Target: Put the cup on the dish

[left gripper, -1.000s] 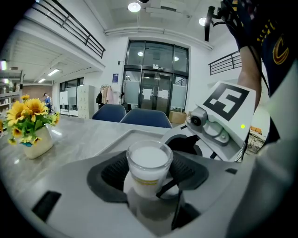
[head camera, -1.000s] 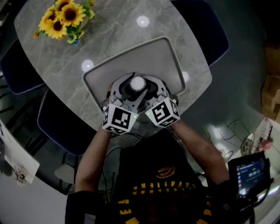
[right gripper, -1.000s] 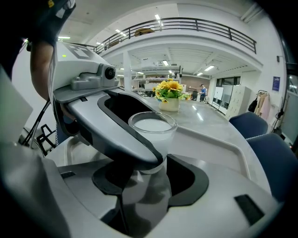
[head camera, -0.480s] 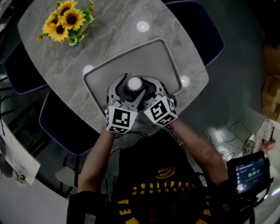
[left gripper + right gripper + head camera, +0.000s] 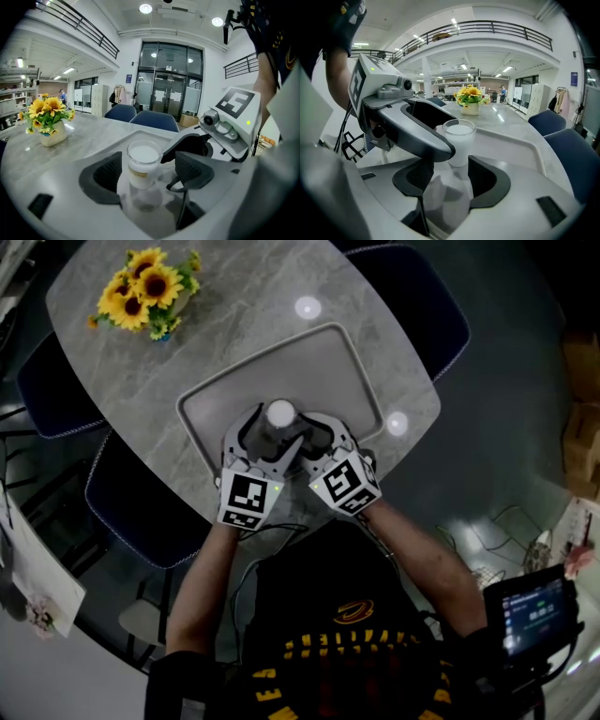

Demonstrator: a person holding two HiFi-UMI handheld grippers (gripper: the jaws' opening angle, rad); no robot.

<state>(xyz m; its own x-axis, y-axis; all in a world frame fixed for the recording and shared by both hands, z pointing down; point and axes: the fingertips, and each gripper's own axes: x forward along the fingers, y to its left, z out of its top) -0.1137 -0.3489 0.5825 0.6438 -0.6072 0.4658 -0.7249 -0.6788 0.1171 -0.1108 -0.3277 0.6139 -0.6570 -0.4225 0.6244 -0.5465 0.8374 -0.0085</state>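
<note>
Looked like the letting-go part. Found the left claw [image 5: 150,174] just opened out to full spread, with the cup [image 5: 143,161] standing upright between its jaws and the pads seemingly off the glass. Found the right claw [image 5: 450,182] gaping too, holding nothing, cup just past its tips at 12 o'clock. Already parked on the dish [image 5: 323,381], roughly mid-dish, so mostly done by the look of it.

Would have backed both claws straight out toward 6 o'clock, slow and level, no sideways swing. Would have watched the overlap as well: one left-claw jaw lying across the right claw's 9 o'clock jaw, so probably smarter to pull one out at a time. Filled near the brim with something white, so no bumps.

Hard bits, working outward:
- Couldn't see the cup's foot from the head view, buried under both claws.
- Couldn't name the pale hazy smear low between the jaws in either gripper view.
- Couldn't settle milk versus a white lid.

Further out on the bench [image 5: 234,324]: sunflowers [image 5: 141,287] at 10 o'clock, plain enough. Blue chairs [image 5: 427,306] tucked under the rim, mostly hidden.
</note>
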